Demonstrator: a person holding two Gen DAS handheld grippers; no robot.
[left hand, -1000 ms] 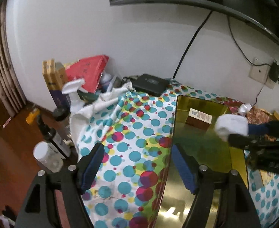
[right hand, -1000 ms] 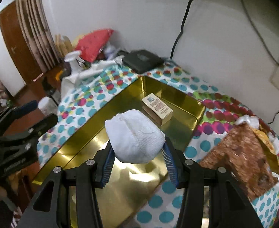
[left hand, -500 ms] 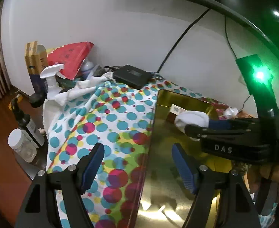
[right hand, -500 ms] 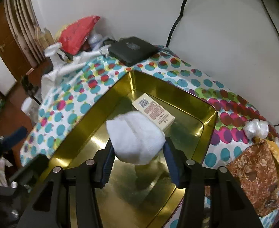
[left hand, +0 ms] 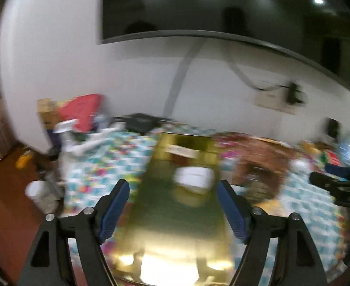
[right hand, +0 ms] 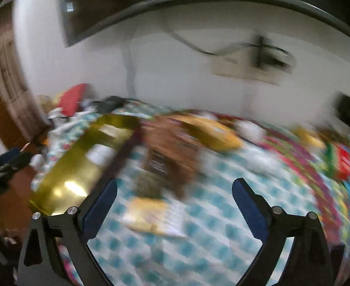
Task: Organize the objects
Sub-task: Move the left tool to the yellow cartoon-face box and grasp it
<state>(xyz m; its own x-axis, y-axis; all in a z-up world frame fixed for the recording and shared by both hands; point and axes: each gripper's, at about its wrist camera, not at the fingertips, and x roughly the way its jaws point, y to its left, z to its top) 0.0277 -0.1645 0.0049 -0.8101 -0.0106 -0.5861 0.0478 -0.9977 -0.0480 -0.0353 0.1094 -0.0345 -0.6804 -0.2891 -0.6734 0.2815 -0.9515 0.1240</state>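
Left gripper (left hand: 172, 202): fingers apart, empty, over gold tray (left hand: 158, 178).
Right gripper (right hand: 175, 200): fingers apart, empty.
White bundle (left hand: 192, 177): apparently resting in tray; blurred.

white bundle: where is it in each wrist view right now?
Left wrist: white bundle sits just above centre, inside the gold tray, between the open left gripper fingers and beyond them.
Right wrist: bundle is a blurred pale patch at left of centre, in the same tray, left of the open right gripper.
Shared landmark: the labelled box at the tray's far end.
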